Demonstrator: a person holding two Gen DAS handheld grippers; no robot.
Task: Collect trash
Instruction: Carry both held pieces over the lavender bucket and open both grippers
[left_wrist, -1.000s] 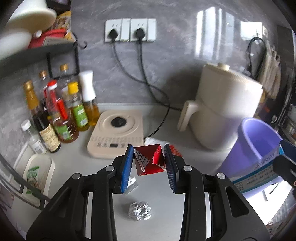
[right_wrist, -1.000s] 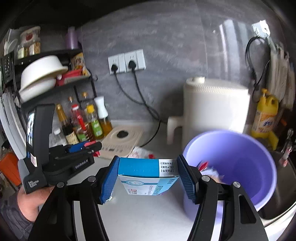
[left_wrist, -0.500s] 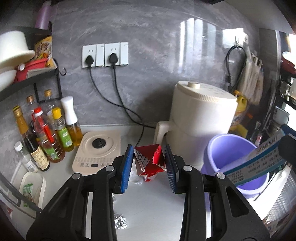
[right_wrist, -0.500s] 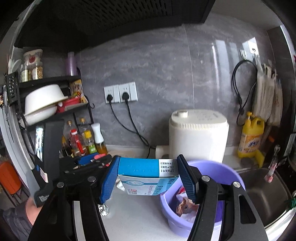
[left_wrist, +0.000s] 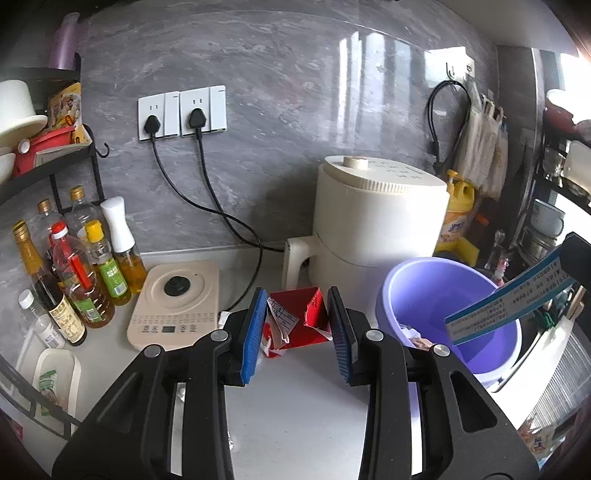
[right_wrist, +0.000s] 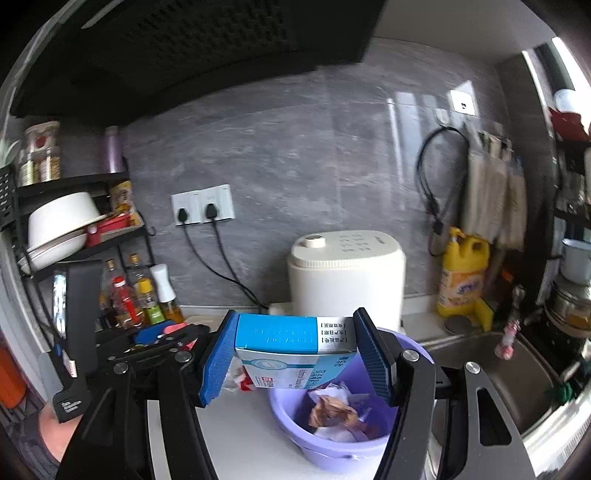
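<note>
Gripping a blue carton (right_wrist: 295, 354) at centre frame above the purple bucket (right_wrist: 332, 448), the right gripper (right_wrist: 295, 358) pinches its ends. The left gripper (left_wrist: 297, 328) clamps a torn red carton (left_wrist: 299, 317), centre frame. Both look light, crushable cardboard, best held across flat sides.

Both grippers are rising: the purple bucket (right_wrist: 332, 439) is dropping to the lower middle of the right view, and the foil ball is slipping out of the left view.

- Below the right tongs (right_wrist: 295, 354), the bucket (right_wrist: 413, 350) mouth lies open, with trash at its bottom.
- Behind the bucket stands the cooker (right_wrist: 345, 277).
- Bare tabletop (left_wrist: 295, 413) runs under the left tongs (left_wrist: 297, 332); bottles (left_wrist: 85, 266) crowd far left.
</note>
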